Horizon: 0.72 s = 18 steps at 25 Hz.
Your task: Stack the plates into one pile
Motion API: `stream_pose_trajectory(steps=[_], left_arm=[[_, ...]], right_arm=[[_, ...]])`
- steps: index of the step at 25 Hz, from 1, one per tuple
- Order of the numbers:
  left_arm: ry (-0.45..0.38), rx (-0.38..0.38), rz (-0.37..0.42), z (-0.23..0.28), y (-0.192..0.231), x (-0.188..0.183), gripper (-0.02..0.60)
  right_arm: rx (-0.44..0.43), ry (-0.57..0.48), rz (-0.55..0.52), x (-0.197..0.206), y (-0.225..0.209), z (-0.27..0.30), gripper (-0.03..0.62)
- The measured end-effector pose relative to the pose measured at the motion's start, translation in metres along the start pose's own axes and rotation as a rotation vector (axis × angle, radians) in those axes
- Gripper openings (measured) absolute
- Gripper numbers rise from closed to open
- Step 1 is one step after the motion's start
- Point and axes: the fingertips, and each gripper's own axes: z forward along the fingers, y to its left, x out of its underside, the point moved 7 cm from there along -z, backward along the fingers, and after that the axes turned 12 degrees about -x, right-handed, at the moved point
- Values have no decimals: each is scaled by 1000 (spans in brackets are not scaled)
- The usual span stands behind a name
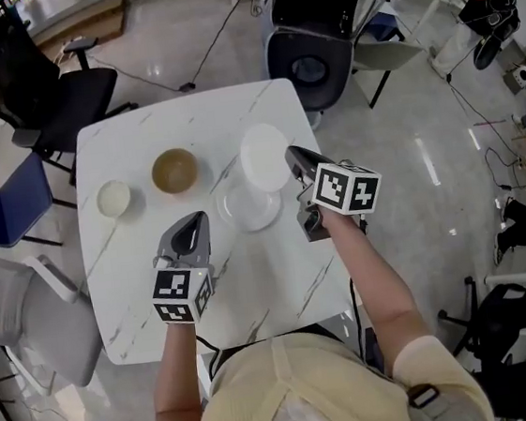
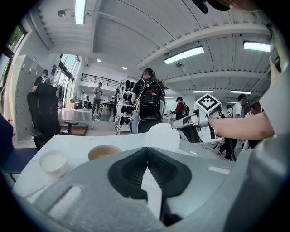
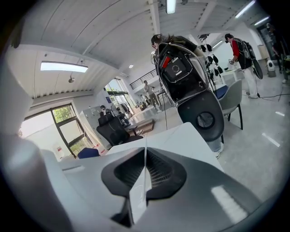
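My right gripper (image 1: 292, 154) is shut on the rim of a white plate (image 1: 264, 156) and holds it tilted above the table (image 1: 253, 291). In the right gripper view that plate (image 3: 141, 186) shows edge-on between the shut jaws of the right gripper (image 3: 145, 153). Just below it a second pale plate (image 1: 247, 208) lies flat on the table. My left gripper (image 1: 192, 220) hovers shut and empty near that plate's left side. The left gripper view looks past the left gripper (image 2: 146, 153) at the raised plate (image 2: 162, 136) and the right gripper (image 2: 180, 126).
A brown bowl (image 1: 174, 170) and a small white bowl (image 1: 113, 197) stand on the table's left half. Around the table are a black office chair (image 1: 42, 88), a blue chair (image 1: 2, 201), a grey chair (image 1: 30, 316) and a dark round-backed seat (image 1: 312, 62). People stand in the background.
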Motion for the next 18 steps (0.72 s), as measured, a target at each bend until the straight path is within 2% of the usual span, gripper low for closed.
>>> stream_pose_trajectory(steps=[9, 18], left_arm=[[-12, 6, 17, -19, 3, 0, 0], [-8, 12, 16, -29, 6, 5, 0]], right_arm=[[-15, 8, 25, 24, 21, -19, 15], [-30, 8, 108, 51, 32, -27, 15]])
